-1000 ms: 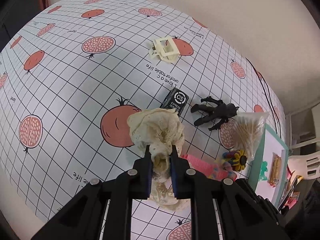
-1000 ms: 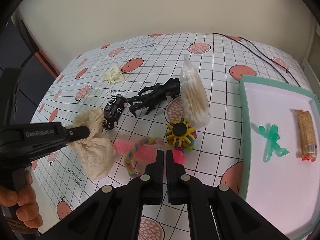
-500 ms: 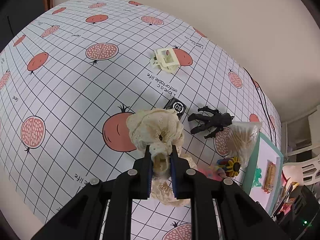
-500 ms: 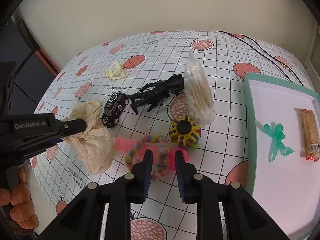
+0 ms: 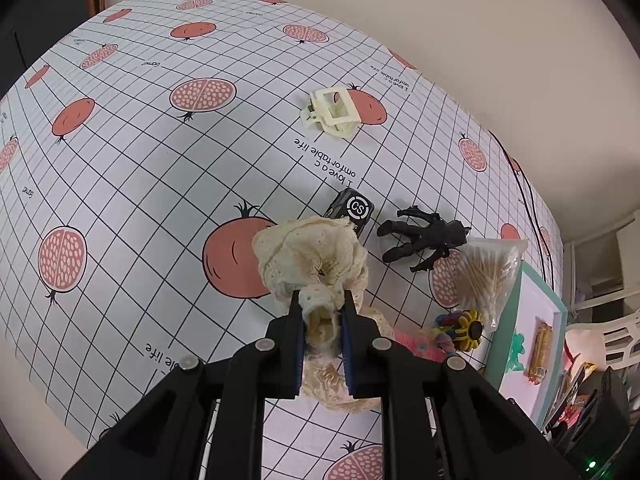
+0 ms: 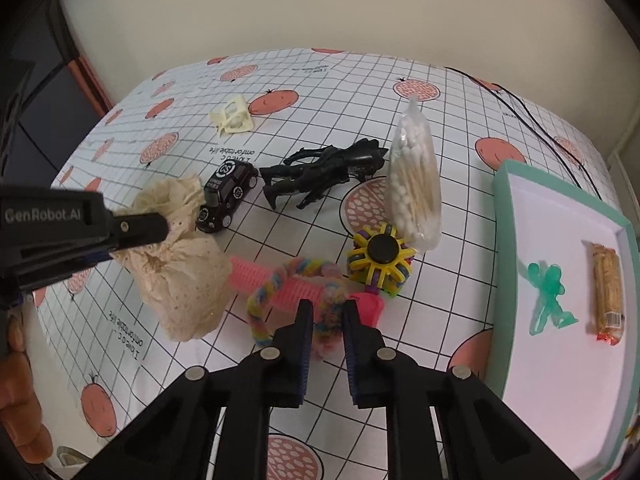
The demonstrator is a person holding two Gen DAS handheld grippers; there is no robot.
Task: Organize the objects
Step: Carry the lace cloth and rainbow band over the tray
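Scrunchie (image 5: 316, 256), cream eyelet lace and crumpled, is clamped between the left gripper (image 5: 322, 300) fingers, lifted above the tablecloth (image 5: 160, 168). Right gripper (image 6: 325, 312) stands apart, straddling a fuzzy rainbow hair tie (image 6: 276, 280) looped over a ribbed pink roller (image 6: 256, 270), near the teal-rimmed tray (image 6: 500, 216).

"GenRobot.AI" on left tool (image 6: 132, 232); "CS" on toy car (image 5: 352, 210); "I love a comfortable life" on tablecloth (image 5: 328, 168).

Cream eyelet cloth scrunchie (image 5: 312, 256), glossy black plastic toy car (image 6: 226, 196), clear crinkly plastic swab bag (image 6: 416, 192), matt black fingers (image 6: 304, 320)
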